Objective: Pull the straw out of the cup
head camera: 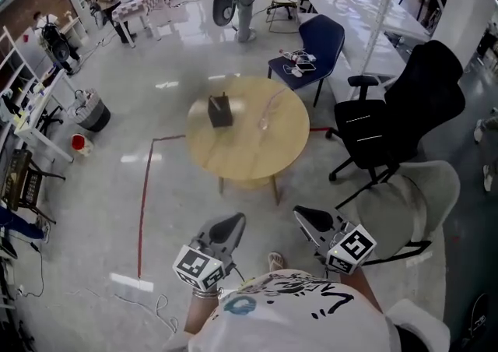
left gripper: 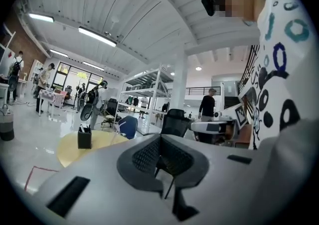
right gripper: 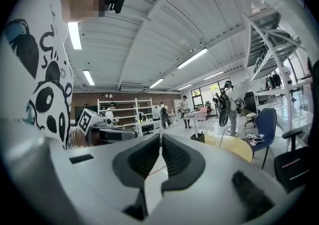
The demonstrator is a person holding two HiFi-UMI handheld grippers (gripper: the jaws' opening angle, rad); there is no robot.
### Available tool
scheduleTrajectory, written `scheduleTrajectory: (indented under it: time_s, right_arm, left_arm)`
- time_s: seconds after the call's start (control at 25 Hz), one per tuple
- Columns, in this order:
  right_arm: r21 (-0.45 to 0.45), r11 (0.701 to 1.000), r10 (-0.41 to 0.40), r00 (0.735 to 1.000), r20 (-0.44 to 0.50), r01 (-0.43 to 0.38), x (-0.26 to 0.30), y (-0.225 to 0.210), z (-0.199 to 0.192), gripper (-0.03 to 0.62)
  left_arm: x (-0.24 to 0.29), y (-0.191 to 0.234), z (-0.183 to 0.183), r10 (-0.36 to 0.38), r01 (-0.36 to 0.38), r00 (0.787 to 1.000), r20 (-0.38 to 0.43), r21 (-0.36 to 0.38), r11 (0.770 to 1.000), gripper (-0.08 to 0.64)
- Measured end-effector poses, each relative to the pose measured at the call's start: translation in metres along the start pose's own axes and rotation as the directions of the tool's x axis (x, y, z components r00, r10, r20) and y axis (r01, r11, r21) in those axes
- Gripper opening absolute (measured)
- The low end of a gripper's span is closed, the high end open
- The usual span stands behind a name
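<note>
Standing back from tabletop (head camera: 233,157). Cup (head camera: 264,121) well ahead, straw (head camera: 275,103) tilting up-right. Left tongs (head camera: 231,223) and right tongs (head camera: 304,215) both closed, empty, about equally far.

Bright, even indoor light falls from long ceiling strip lights (left gripper: 97,36), which glow white at the upper left of the left gripper view and the upper centre of the right. In the head view the glossy floor (head camera: 101,210) carries white glare patches, and the tabletop (head camera: 249,148) is evenly lit. All views bow at the edges. Both gripper views have black corners, and the left tongs (left gripper: 160,138) and right tongs (right gripper: 161,137) look soft close to the lens.
</note>
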State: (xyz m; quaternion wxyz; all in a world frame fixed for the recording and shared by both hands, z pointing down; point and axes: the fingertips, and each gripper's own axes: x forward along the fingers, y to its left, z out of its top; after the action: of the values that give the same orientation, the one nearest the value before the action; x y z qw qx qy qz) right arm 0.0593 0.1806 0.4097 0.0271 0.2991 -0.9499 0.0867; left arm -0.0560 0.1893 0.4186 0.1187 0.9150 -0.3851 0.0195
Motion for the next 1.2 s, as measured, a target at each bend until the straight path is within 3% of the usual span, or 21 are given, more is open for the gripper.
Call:
scheduleTrajectory:
  time_s: [0.56, 0.92, 1.2]
  right_arm:
    - [0.000, 0.997, 0.074, 0.997, -0.014, -0.074, 0.021, -0.077, -0.005, 0.029]
    - [0.023, 0.997, 0.072, 0.997, -0.017, -0.071, 0.041, -0.107, -0.007, 0.029]
    - [0.030, 0.999, 0.043, 0.999, -0.022, -0.042, 0.075, -0.147, -0.001, 0.029]
  left_arm:
    - [0.076, 0.031, -0.001, 0.058, -0.058, 0.998, -0.005, -0.005, 0.998, 0.015]
    - [0.099, 0.055, -0.001, 0.065, -0.066, 0.997, -0.031, -0.018, 0.998, 0.015]
    - [0.139, 0.098, 0.012, 0.034, -0.035, 0.999, -0.039, -0.016, 0.999, 0.015]
